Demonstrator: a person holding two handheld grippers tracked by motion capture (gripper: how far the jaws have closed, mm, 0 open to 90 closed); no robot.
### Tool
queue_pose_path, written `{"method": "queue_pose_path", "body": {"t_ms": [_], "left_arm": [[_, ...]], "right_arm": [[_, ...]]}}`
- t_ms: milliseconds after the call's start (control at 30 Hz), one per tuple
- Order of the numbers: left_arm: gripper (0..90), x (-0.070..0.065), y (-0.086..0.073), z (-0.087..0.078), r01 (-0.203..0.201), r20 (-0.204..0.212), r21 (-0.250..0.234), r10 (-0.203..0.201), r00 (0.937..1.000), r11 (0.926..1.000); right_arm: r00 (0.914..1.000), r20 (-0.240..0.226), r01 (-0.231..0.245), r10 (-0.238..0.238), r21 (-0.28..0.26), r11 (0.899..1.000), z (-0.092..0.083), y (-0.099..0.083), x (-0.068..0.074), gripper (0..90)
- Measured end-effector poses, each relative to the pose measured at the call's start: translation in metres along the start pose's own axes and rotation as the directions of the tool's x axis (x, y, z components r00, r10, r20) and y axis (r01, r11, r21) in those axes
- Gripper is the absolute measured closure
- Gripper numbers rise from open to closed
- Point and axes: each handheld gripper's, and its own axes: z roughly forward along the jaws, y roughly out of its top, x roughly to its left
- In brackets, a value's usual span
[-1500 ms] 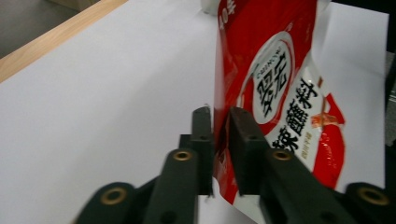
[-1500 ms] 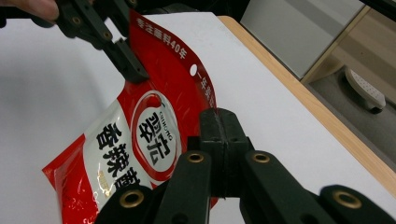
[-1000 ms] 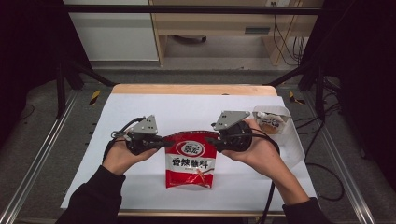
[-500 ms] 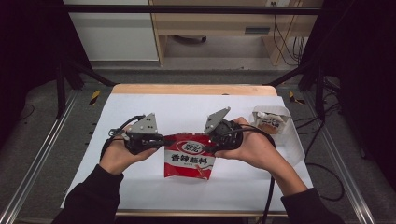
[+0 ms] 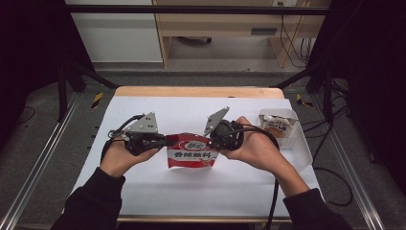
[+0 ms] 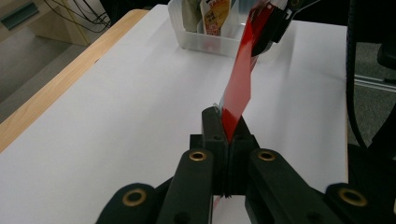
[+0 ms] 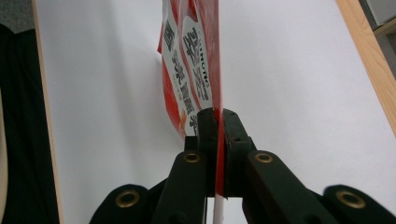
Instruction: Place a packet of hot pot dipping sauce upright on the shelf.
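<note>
Both hand-held grippers, the left (image 5: 163, 142) and the right (image 5: 214, 140), pinched the top corners of the flat red plastic sauce packet (image 5: 192, 151) above the white bench (image 5: 191, 187), probably ready to tear it open.

Red seasoning packet (image 5: 192, 151), white label band with dark characters across the front, sealed. Held upright above the white bench (image 5: 191, 191), stretched between two grips at its top corners. Bottom edge hangs free; the film looks slightly crumpled.
</note>
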Motion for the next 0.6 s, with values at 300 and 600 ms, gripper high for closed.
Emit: {"method": "queue_pose_path", "body": {"t_ms": [300,600], "left_arm": [[86.5,0.003,-0.002,0.000,0.038,-0.007,-0.020,-0.038,0.9992,0.9991],[59.9,0.006,-0.009,-0.002,0.090,-0.039,-0.065,-0.093,0.9949,0.9938]], "right_arm": [[0.9994,0.015,0.031,-0.031,0.032,0.999,-0.007,0.010,-0.006,89.5],[0.9975,0.043,0.053,-0.055,0.052,0.997,-0.015,0.015,-0.011,89.6]]}}
